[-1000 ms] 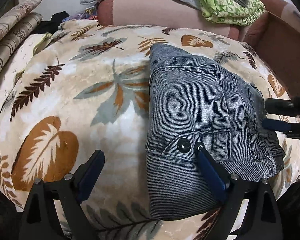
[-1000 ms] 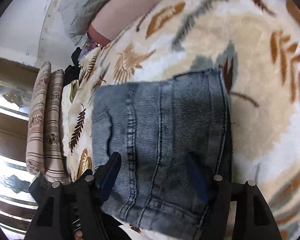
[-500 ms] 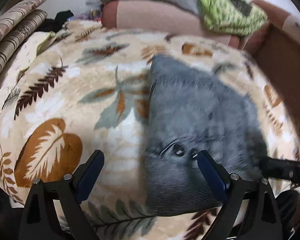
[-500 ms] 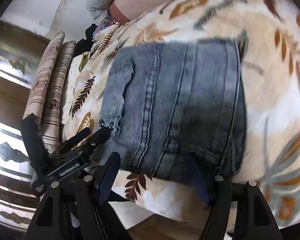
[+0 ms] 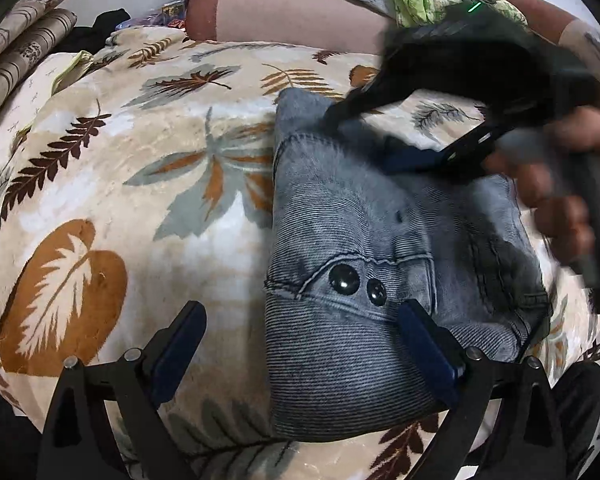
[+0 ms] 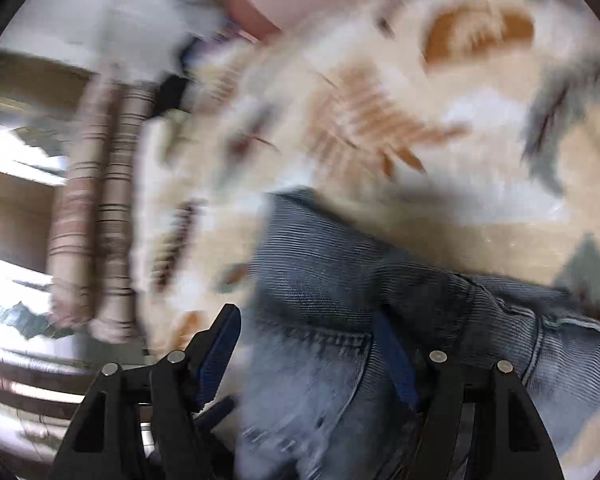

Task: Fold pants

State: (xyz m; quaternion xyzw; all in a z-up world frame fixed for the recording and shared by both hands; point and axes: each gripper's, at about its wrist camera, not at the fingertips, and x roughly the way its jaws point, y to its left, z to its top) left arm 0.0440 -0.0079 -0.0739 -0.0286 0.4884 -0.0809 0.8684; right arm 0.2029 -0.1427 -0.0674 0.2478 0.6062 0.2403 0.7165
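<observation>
At three o'clock over folded jeans point(image 5: 352, 240): right gripper point(image 5: 364, 136) (hand-held, blurred), jaws apart; left gripper point(image 5: 300, 340) angled down, open, empty.

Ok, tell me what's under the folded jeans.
The folded jeans lie on a leaf-print blanket, which shows around their left, far and near edges. The patch directly beneath them, and whatever is under the blanket, is covered and cannot be seen.

One folded pair of pants point(image 5: 364, 264) is lying on one leaf-print blanket point(image 5: 140, 208). Two dark snap buttons point(image 5: 344, 279) are showing on the denim. Two striped rolled cushions point(image 5: 24, 40) are lying beside the blanket. Two grippers are working here: the left gripper point(image 5: 300, 354) and the right gripper point(image 5: 364, 136).
</observation>
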